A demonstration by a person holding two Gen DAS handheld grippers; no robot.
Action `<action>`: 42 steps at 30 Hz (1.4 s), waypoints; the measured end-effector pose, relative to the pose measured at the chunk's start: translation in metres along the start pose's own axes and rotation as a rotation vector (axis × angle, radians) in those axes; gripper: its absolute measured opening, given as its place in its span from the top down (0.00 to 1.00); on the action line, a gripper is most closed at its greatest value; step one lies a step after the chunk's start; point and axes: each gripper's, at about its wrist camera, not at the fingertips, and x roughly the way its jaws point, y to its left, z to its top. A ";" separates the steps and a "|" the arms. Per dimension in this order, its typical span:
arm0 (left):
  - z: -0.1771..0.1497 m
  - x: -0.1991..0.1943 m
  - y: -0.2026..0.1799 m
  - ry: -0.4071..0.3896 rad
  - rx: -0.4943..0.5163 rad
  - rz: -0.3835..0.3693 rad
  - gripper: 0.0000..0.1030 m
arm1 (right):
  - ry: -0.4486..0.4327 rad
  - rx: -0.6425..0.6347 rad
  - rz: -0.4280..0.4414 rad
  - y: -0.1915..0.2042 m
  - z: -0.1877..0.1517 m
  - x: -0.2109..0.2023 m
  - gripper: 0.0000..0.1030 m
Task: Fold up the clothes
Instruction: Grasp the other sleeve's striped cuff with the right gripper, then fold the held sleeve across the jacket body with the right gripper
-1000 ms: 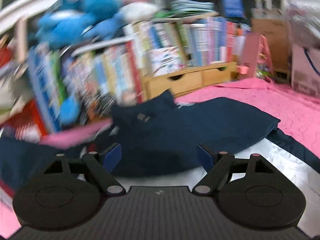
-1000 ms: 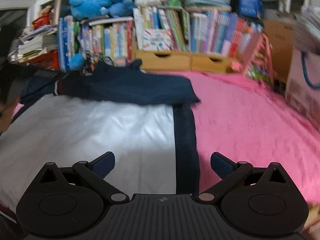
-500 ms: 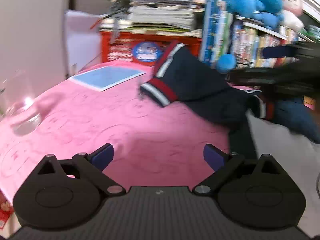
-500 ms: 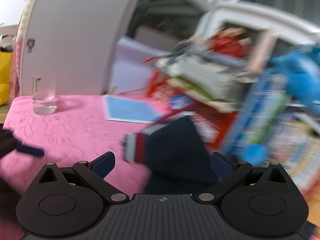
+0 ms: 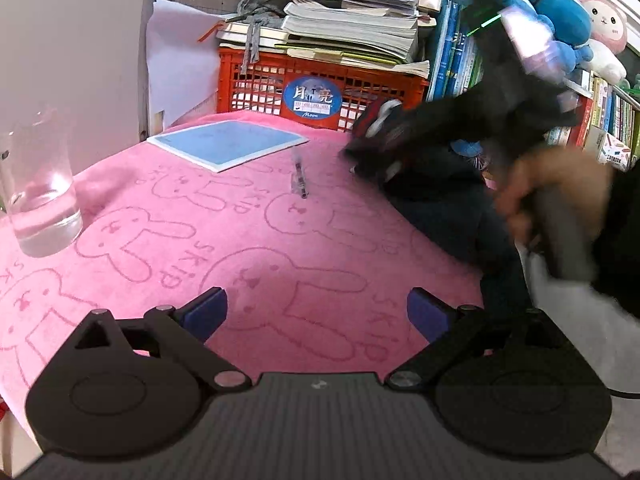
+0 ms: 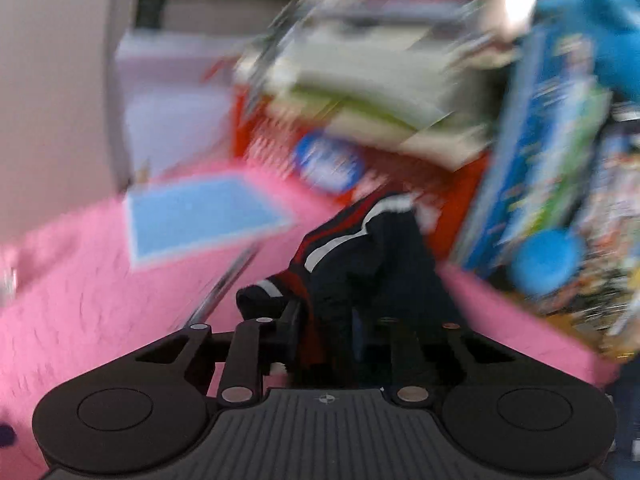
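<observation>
Left wrist view, left tongs (image 5: 316, 314) apart, right tongs (image 6: 326, 330) closing on sleeve (image 6: 360, 248) (seemingly), pen (image 5: 299, 174) nearby.

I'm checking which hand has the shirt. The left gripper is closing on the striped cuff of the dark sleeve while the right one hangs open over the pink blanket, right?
Swapped. The right wrist view shows the right gripper closing on the striped cuff; the left gripper hangs open over the pink blanket.

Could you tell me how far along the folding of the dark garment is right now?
Early. Nothing looks folded yet: the dark garment lies rumpled on the pink blanket. In hand: the right hand-held gripper is closing its jaws on the striped sleeve cuff, fabric between them. The left hand-held gripper hovers open over bare blanket, holding nothing. Still left: bringing the sleeve over and making the folds.
</observation>
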 end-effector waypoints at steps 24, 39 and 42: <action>0.006 0.054 -0.201 -0.137 0.681 0.000 0.00 | 0.007 1.101 -0.281 -0.378 -0.208 -0.225 0.68; 0.070 0.050 -0.144 -0.158 0.514 0.002 0.00 | -0.002 0.823 -0.236 -0.353 -0.237 -0.267 0.11; 0.079 0.036 -0.143 -0.181 0.500 -0.053 0.00 | -0.008 0.717 -0.214 -0.340 -0.213 -0.234 0.04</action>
